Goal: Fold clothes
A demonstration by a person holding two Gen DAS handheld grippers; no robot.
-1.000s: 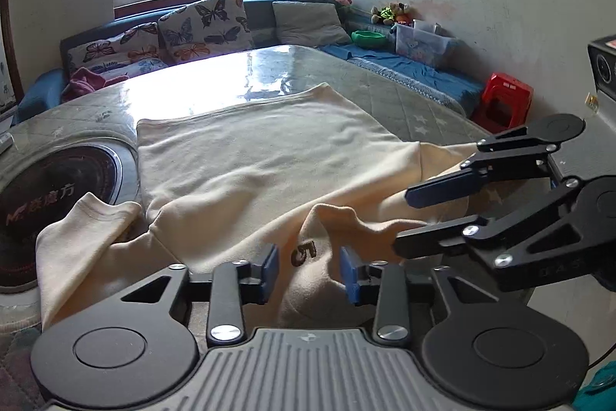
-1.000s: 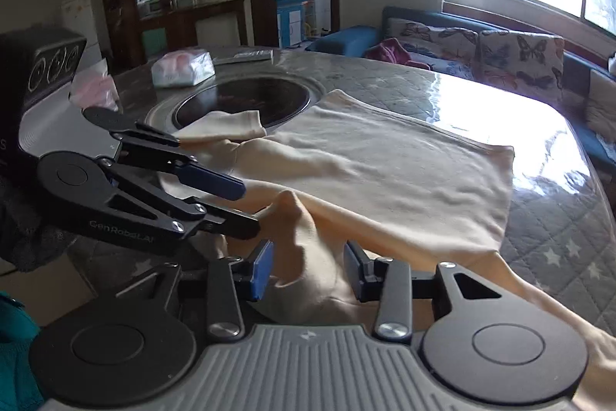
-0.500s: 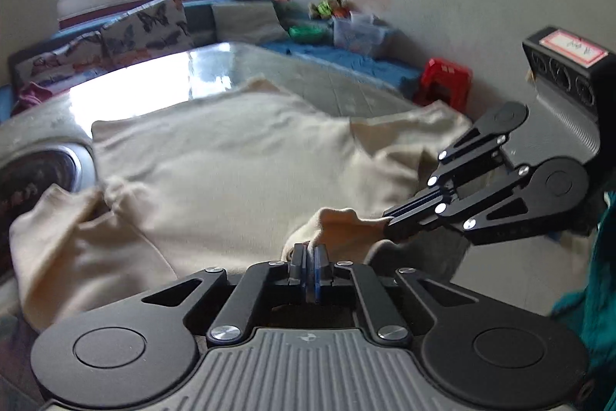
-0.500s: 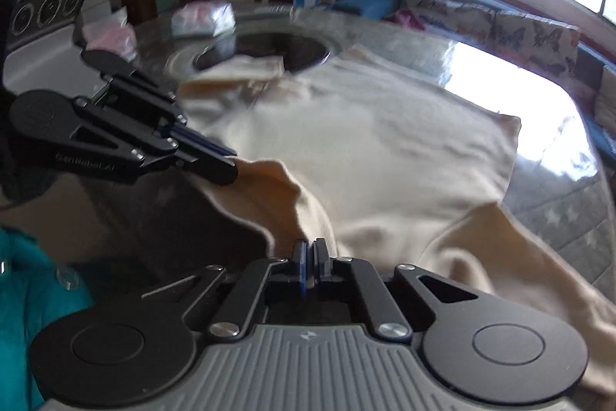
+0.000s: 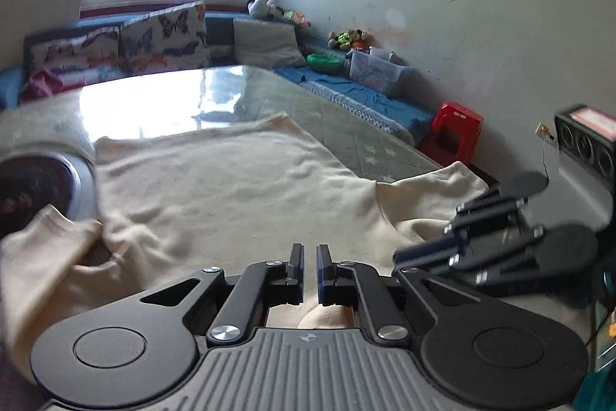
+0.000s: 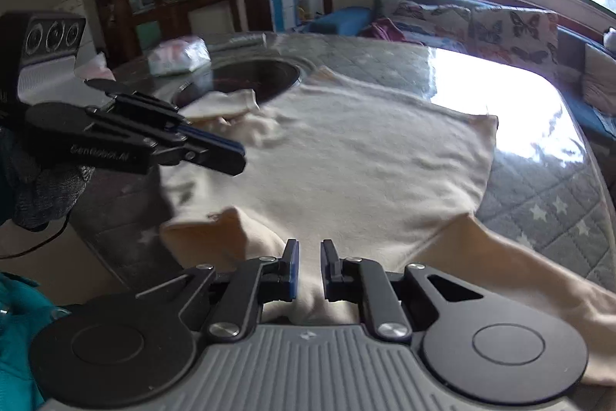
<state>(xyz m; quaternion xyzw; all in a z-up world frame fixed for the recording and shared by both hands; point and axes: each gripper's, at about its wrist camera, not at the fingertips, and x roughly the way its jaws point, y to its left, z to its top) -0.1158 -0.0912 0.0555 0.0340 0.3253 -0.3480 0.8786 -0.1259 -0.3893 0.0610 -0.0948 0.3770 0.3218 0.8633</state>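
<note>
A cream sweater lies spread flat on the table, one sleeve bunched at the left and the other trailing off to the right. My left gripper hovers over the sweater's near edge, its jaws a little apart, with cloth showing below the gap but not pinched. Its fingertips hang in the air, holding nothing. My right gripper is open by a narrow gap above the near edge, beside a raised fold. From the left wrist, the right gripper sits close on the right.
The round table has a quilted star cover under glass and a dark round hob set into it. A plastic bag lies beyond the hob. A sofa with butterfly cushions and a red stool stand behind.
Both grippers closed on the sweater's near edge and lifted it half a second ago. Now both have opened, and the cloth has dropped and lies flatter.
</note>
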